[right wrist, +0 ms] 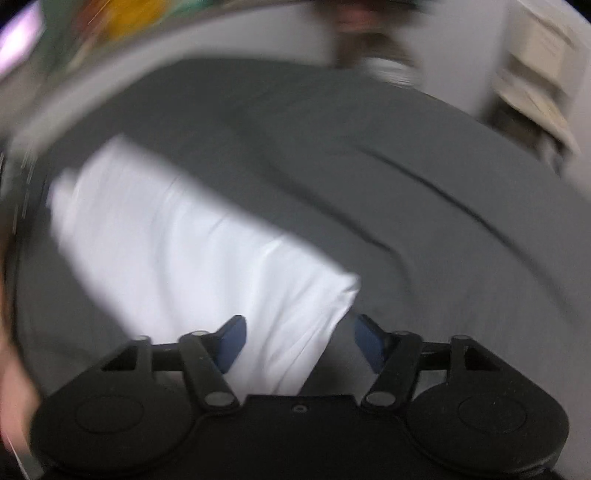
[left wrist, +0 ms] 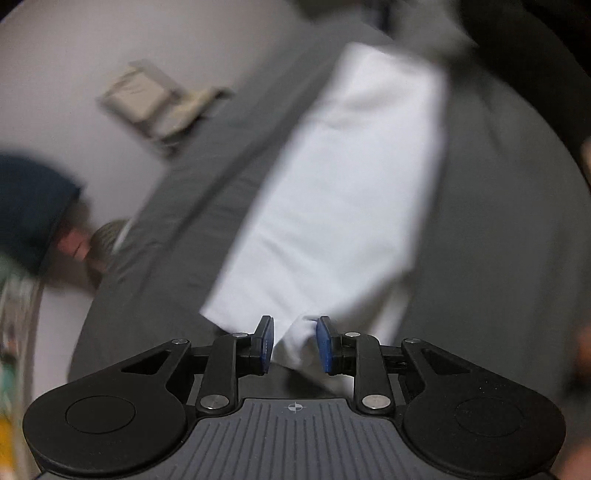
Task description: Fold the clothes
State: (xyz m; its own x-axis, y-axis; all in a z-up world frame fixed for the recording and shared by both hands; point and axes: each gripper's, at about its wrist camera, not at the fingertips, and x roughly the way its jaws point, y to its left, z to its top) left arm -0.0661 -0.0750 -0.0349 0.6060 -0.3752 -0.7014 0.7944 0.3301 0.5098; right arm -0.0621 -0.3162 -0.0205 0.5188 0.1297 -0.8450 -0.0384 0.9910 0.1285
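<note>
Left gripper nearest the lens: jaws narrowly apart, a corner of the white cloth poking up between the blue pads, apparently not pinched. Right gripper: jaws wider, cloth edge lying between them, right-hand pad clear of it; nothing held. Both views motion-blurred, so contact with the near pads not certain.

Cloth: a long folded strip lying flat on the grey sheet, running away from both grippers. Judged light, soft, limp; will sag and lose its fold if lifted by one point. Best taken at the two corners of the short near edge, one gripper each, pinching all layers together. Sheet beneath equally soft, so risk of catching it in a deep pinch.

Left view only: far end of strip, stack of pale flat items on the floor, someone's foot past the bed edge. Right view only: long crease in the sheet, colourful blurred object at top left.
</note>
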